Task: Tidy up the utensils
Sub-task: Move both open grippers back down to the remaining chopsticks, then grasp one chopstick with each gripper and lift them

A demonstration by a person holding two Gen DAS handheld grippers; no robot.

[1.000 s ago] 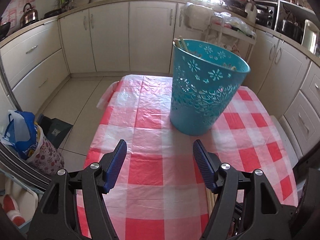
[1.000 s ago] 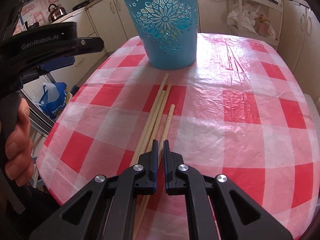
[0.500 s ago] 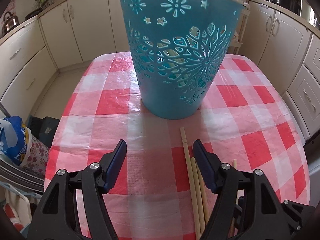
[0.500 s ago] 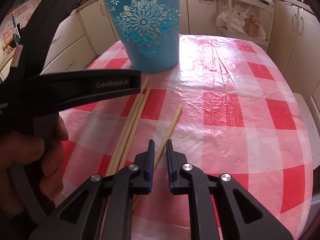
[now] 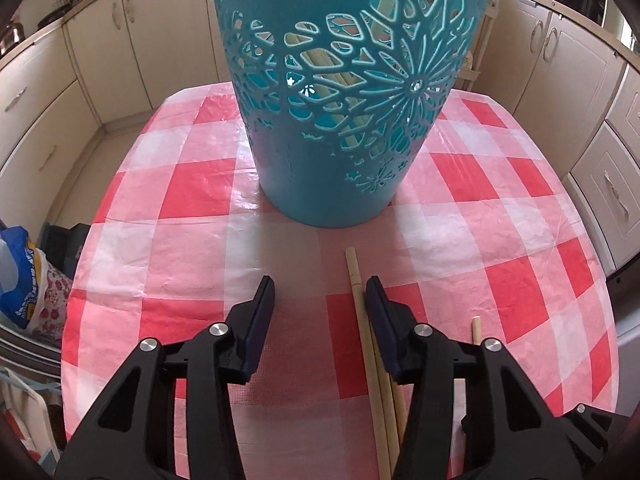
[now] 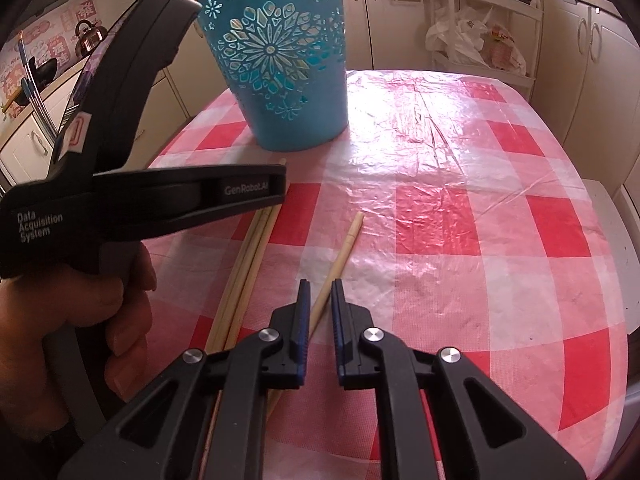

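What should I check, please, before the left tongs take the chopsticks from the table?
1. Left tongs over the chopstick bundle: not ok, bundle lies against the right pad, off centre.
2. Left jaws wide enough: ok for now, but they are closing.
3. Single chopstick apart from bundle: ok, clear gap.
4. Right tongs out of the way: cannot tell; nearly shut, over the single chopstick.
5. Blue basket upright, ready to receive: ok, chopsticks already inside.
6. Checked tablecloth flat under the sticks: ok, only wrinkled farther off.

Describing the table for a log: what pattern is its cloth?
Red-and-white checks on the cloth, clearest in the right wrist view.
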